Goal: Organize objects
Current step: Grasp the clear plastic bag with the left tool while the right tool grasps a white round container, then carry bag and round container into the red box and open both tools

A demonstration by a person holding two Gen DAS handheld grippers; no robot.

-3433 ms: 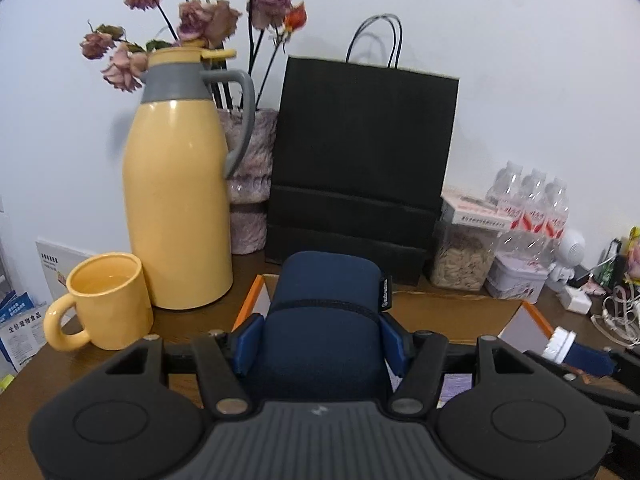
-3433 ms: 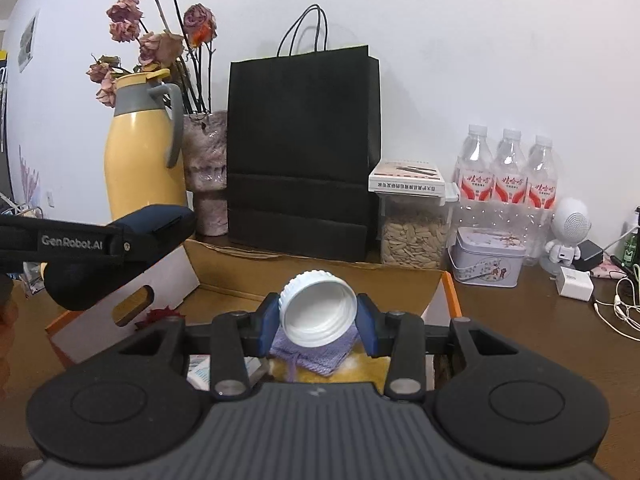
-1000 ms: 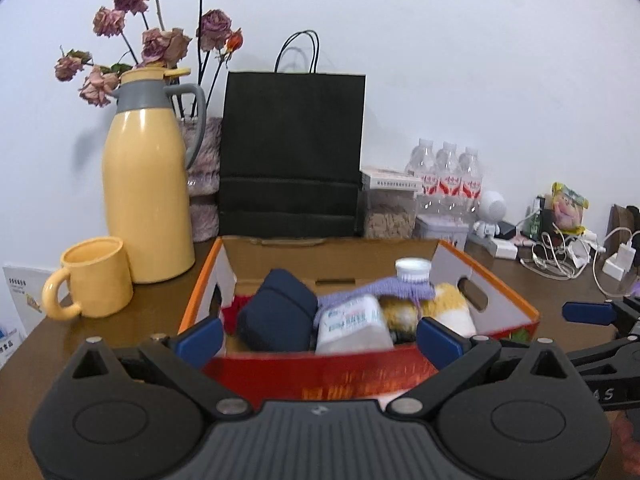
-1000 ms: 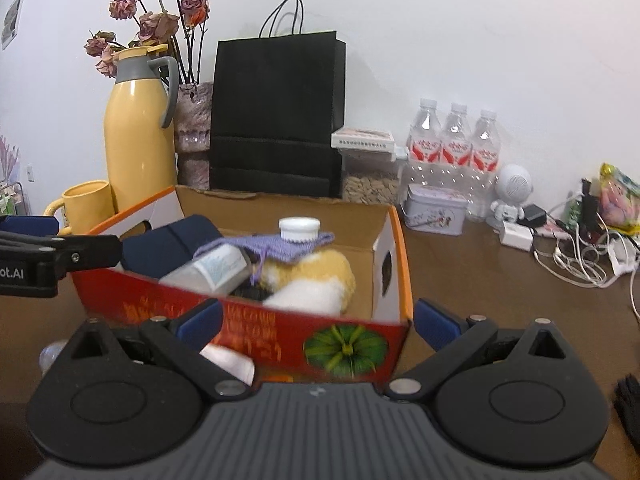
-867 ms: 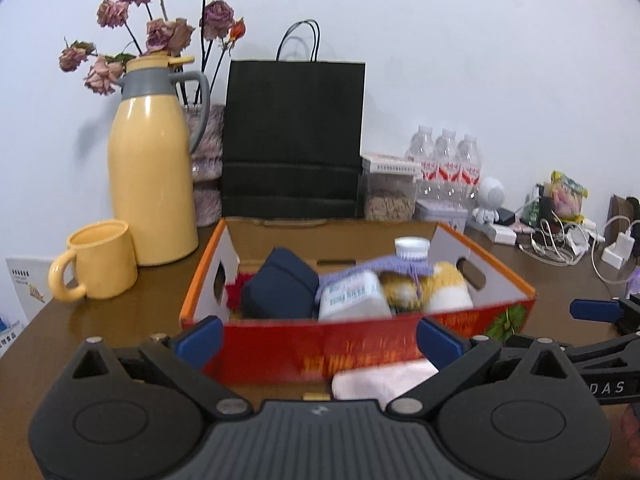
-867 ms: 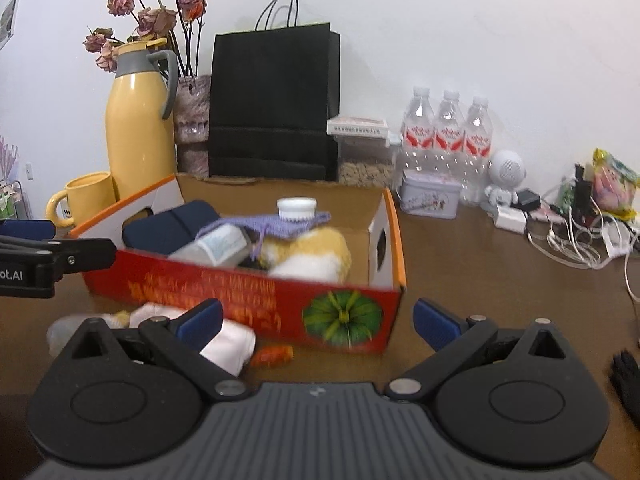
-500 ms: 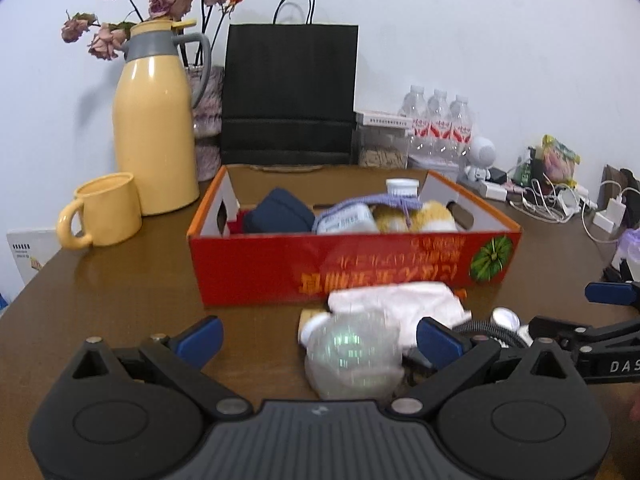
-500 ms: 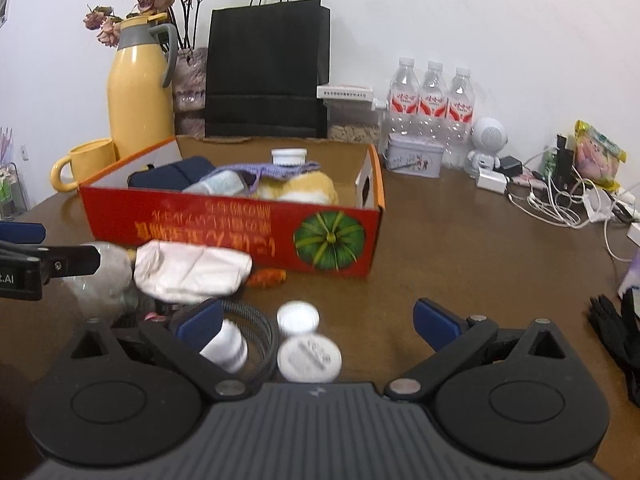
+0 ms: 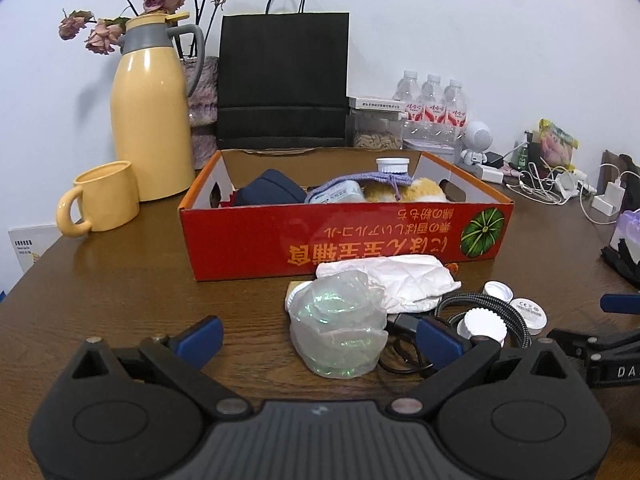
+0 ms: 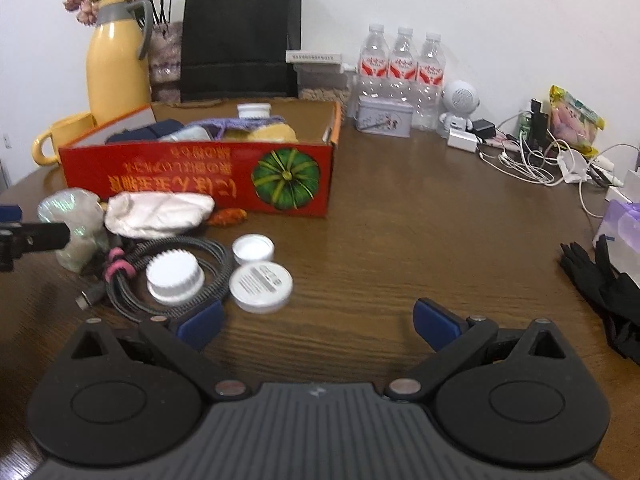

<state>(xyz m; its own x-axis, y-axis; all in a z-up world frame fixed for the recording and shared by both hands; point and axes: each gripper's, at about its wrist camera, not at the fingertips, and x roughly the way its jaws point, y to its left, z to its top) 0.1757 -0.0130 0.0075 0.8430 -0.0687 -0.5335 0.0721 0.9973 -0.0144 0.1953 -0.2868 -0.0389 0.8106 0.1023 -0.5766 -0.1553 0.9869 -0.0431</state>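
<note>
Both hand-held grippers have pulled back from the red cardboard box [image 9: 344,240] since a few seconds ago, when the left one gripped a navy pouch and the right one a white-capped bottle over it. Now the left hand-held gripper [image 9: 320,338] and the right hand-held gripper [image 10: 316,322] are both released, jaws spread and empty, low over the worktop [image 10: 400,240]. The navy pouch [image 9: 268,193] and the white-capped bottle [image 9: 392,167] lie inside the box, so those two seem sorted. Still loose in front of the box are a crumpled clear plastic bag [image 9: 338,332], a white cloth [image 9: 396,280], a coiled braided cable [image 10: 168,276], and three white lids [image 10: 262,286]. The left gripper points at the plastic bag, probably the next pick. The box front carries yellow East Asian lettering, printed upside down, beside a green pumpkin picture [image 10: 286,178]; I cannot read it. The flat lid bears small print, too fine to make out.
</note>
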